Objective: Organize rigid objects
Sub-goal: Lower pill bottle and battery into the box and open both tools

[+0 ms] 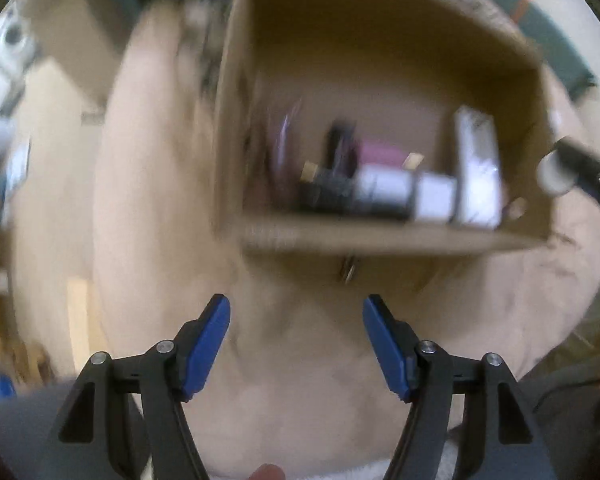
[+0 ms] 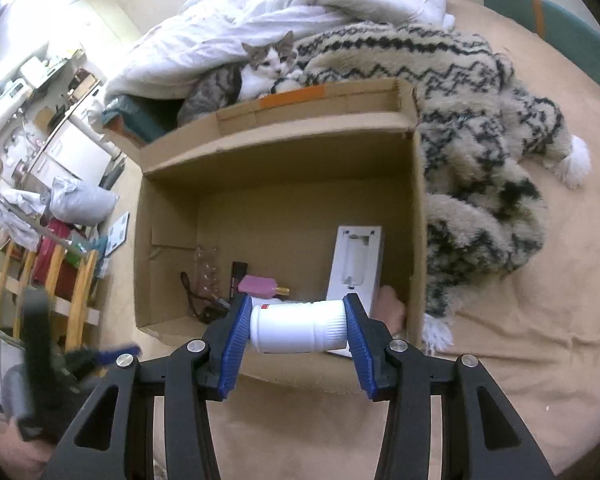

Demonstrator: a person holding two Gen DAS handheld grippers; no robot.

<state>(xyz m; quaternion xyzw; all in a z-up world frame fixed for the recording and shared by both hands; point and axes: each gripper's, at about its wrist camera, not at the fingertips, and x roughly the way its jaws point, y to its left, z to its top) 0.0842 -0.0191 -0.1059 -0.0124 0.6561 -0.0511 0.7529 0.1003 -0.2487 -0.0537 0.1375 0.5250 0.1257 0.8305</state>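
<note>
1. The right gripper grasps a white bottle sideways, its blue fingers pressed on base and ribbed cap, held over the near wall of the cardboard box that sits on the bed.
2. The left gripper is released, with nothing between its fingers; it hangs over the beige bedding just outside the box, and its view is blurred.
3. Risk, as I judge it: the bottle is smooth, hard plastic gripped end to end, so it could pivot or slip out if the hold slackens before it is over the box floor.
4. Dropped from here it may strike the near wall, roll off onto the soft bed, or knock the upright white carton standing by the right wall.
5. A cat lies behind the box beside a white duvet; it could step in.
6. Inside, along the near side, lie a pink bottle, a dark strap and clear pieces: small, rigid, easily scattered.
7. The box is plain corrugated board with open flaps; the patterned blanket beside it is thick and shaggy.
</note>
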